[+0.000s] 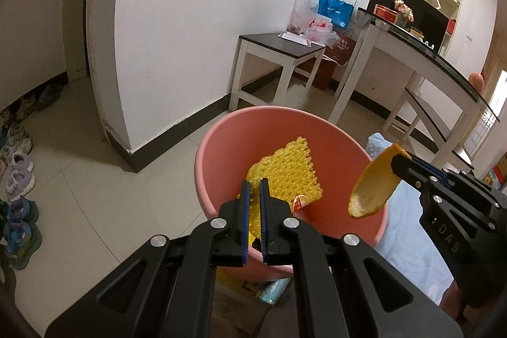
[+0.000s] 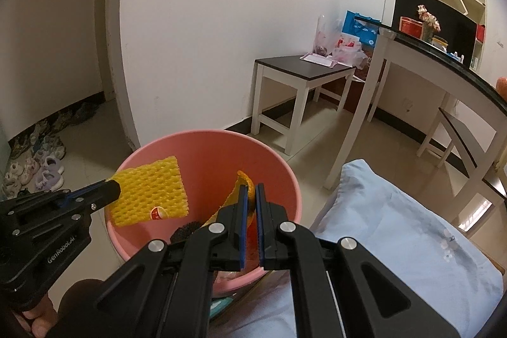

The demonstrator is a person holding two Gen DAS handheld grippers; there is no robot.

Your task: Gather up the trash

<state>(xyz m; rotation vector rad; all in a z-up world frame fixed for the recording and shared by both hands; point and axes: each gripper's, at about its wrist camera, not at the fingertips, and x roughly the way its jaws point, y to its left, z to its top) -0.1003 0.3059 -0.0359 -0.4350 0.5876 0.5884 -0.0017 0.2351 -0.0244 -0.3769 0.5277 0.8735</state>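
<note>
Indoors, pale floor tiles (image 1: 79, 167); left claw (image 1: 253, 184) grips yellow foam net (image 1: 285, 170), right claw (image 2: 251, 187) orange peel (image 2: 245, 179).

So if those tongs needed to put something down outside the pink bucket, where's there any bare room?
The tiled floor between the pink bucket and the white wall is bare. The near end of the dark-topped side table is free; its far end is crowded with bags. Shoes line the floor's left edge.
</note>
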